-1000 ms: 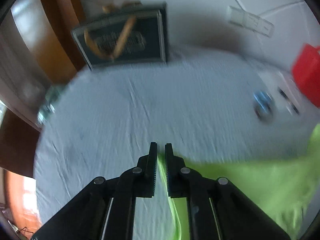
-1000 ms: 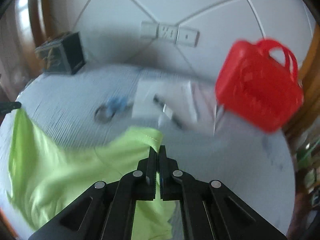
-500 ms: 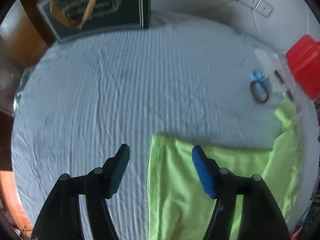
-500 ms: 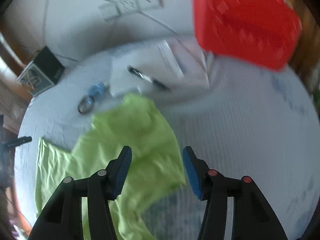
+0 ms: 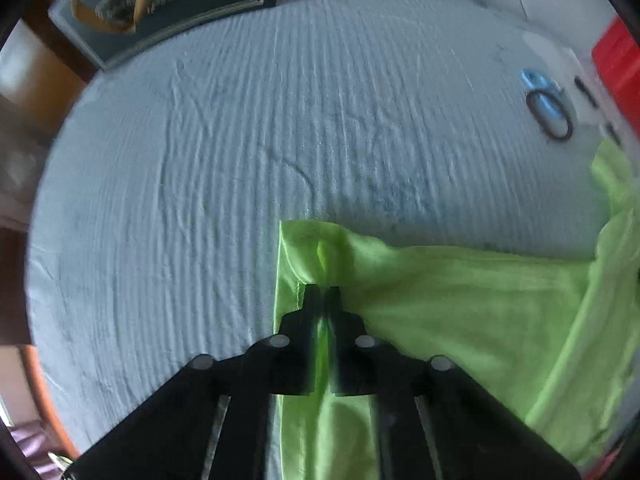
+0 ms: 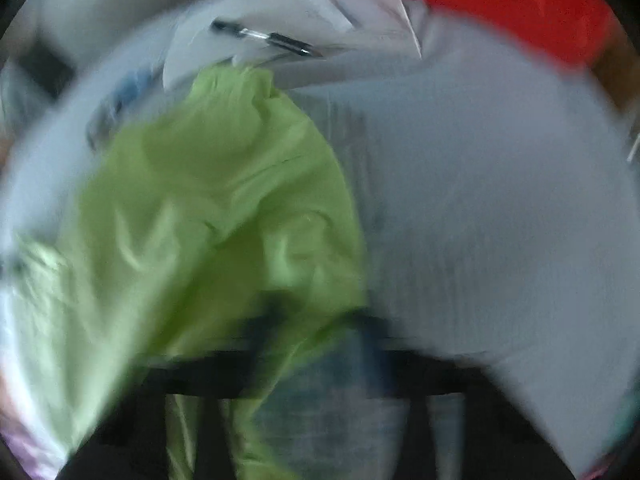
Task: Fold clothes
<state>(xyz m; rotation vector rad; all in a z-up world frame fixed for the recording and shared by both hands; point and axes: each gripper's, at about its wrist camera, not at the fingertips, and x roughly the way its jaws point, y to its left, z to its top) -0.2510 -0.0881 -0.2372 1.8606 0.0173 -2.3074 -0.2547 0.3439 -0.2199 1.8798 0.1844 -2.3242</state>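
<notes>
Left gripper [image 5: 322, 290] clamped the green shirt [image 5: 460, 300] at its corner | right gripper [image 6: 316, 320] blurred, clenched at the hem | we judged: lift both evenly, cloth taut.

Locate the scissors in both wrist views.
Left wrist: scissors lie at the upper right on the sheet, above the green shirt, left of the red basket.
Right wrist: scissors show as a blue blur at the upper left, beside the shirt.
Shared landmark: the red basket, in the upper right of both pictures.
</notes>
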